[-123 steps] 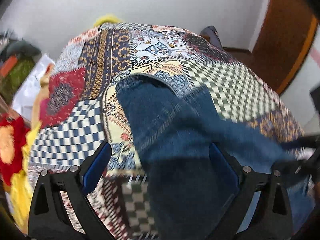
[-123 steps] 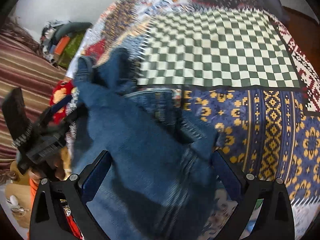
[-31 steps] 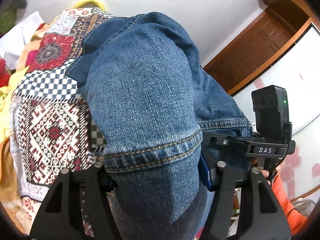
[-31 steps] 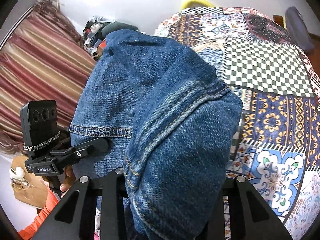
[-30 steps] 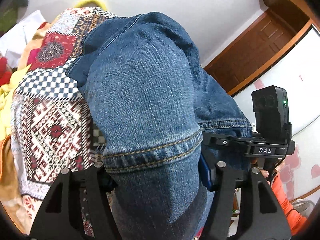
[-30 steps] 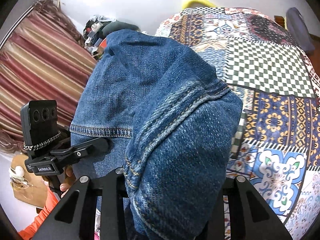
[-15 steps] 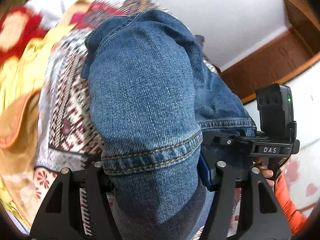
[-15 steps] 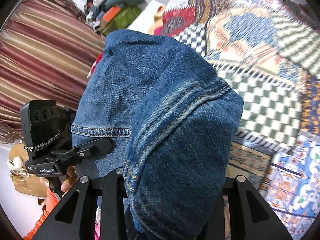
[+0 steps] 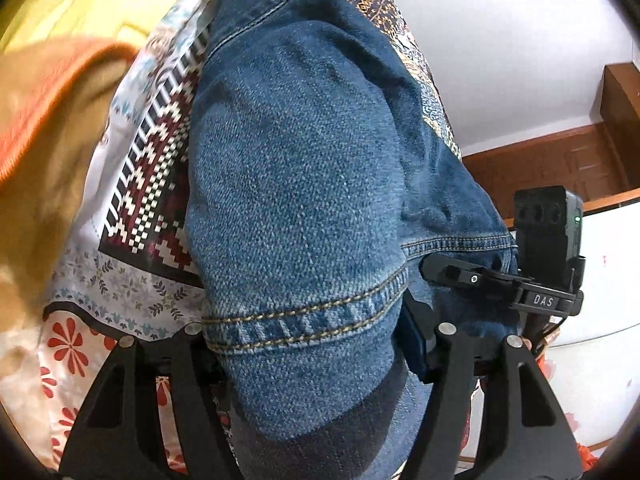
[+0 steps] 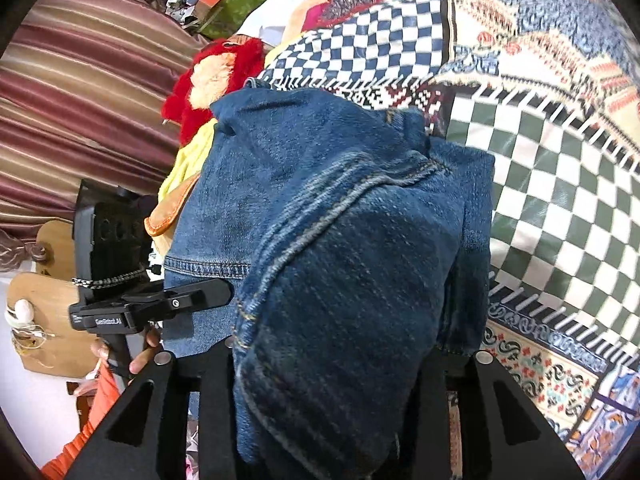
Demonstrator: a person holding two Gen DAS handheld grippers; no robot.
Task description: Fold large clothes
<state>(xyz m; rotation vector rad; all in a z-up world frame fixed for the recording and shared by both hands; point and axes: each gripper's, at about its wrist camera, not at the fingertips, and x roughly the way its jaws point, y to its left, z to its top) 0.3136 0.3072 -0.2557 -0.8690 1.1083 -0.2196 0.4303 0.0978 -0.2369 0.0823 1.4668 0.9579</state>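
A: Where do the jeans (image 9: pixel 296 200) sit just now?

B: Off the bed, mostly. The left tool (image 9: pixel 304 344) is clamped on a stitched hem, and the right tool (image 10: pixel 340 360) is closed over a thick seamed bunch of the same denim. In the left wrist view the right tool shows at about 3 o'clock, close alongside; in the right wrist view the left tool sits at about 9 o'clock. The far end of the denim trails toward 12 o'clock onto the patchwork bedspread (image 10: pixel 560 184).

A: So what makes the lay-down go well?

B: I'd judge the two grips are too near each other for a flat panel. Draw them apart until the edge between them is taut, then lower so the trailing part settles first and the held edge comes down last. Keep both tools level, or the fold will skew.

A: Anything in the way?

B: The yellow cloth (image 9: pixel 80 4) and orange-edged blanket (image 9: pixel 44 120) crowd 10 o'clock in the left wrist view, and a red plush toy (image 10: pixel 216 76) lies by the bed's side. Aim for the green checked patch instead, and don't let go until the denim lies flat.
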